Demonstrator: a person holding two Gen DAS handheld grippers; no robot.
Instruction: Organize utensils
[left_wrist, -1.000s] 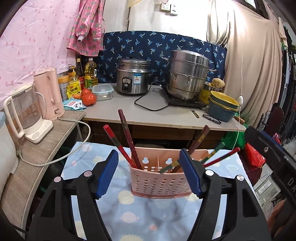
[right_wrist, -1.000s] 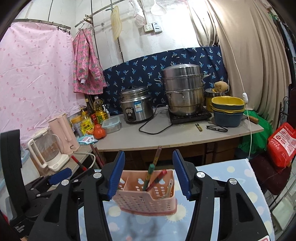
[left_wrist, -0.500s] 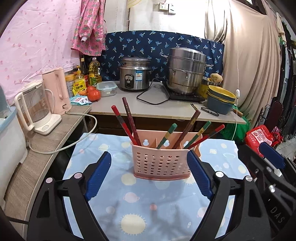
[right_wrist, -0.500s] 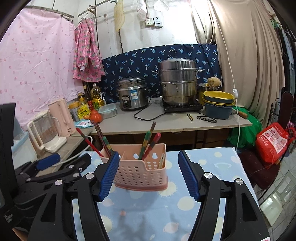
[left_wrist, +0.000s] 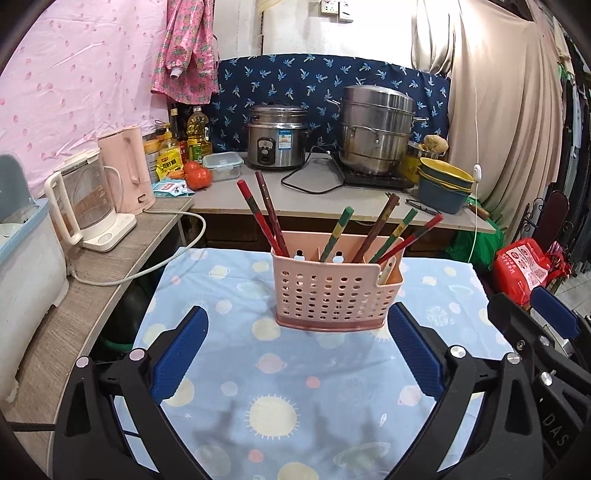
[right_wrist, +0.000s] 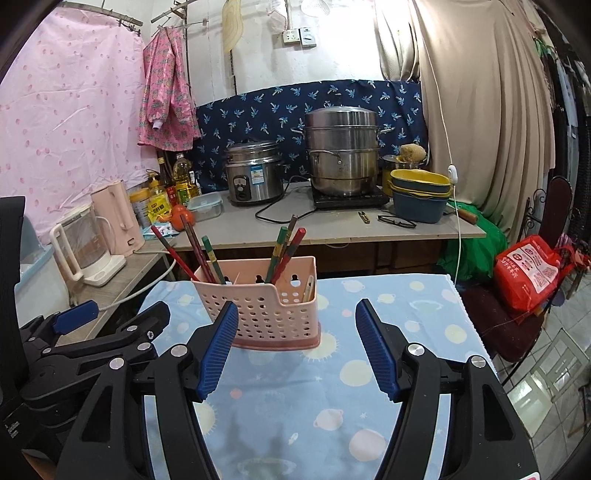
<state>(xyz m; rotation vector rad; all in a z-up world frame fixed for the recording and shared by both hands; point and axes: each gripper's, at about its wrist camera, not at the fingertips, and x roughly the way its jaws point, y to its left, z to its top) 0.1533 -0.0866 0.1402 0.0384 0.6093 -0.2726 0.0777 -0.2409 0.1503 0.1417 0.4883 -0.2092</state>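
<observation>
Pink plastic is what the utensil basket (left_wrist: 334, 290) is made of; it stands upright on the blue patterned cloth (left_wrist: 295, 387) of the table, clear of both tools. Since a second ago both hand-held grippers have been drawn back from the basket, which then sat between their pads and is now seen well in front of them. The left hand-held gripper (left_wrist: 299, 354) is opening, its jaws spread wide with nothing between them; the right hand-held gripper (right_wrist: 297, 352) is held at a medium gap, also empty. From this it is judged that the basket has been set down and released, and that the sorting is at or near its end.

The chopsticks (left_wrist: 380, 229) are stood on end in the basket, their long axes steep. In the left wrist view two red ones (left_wrist: 264, 218) lean toward the left, the rest toward the right. A pale utensil (left_wrist: 386, 271) is tucked low in the right-hand compartment.
</observation>
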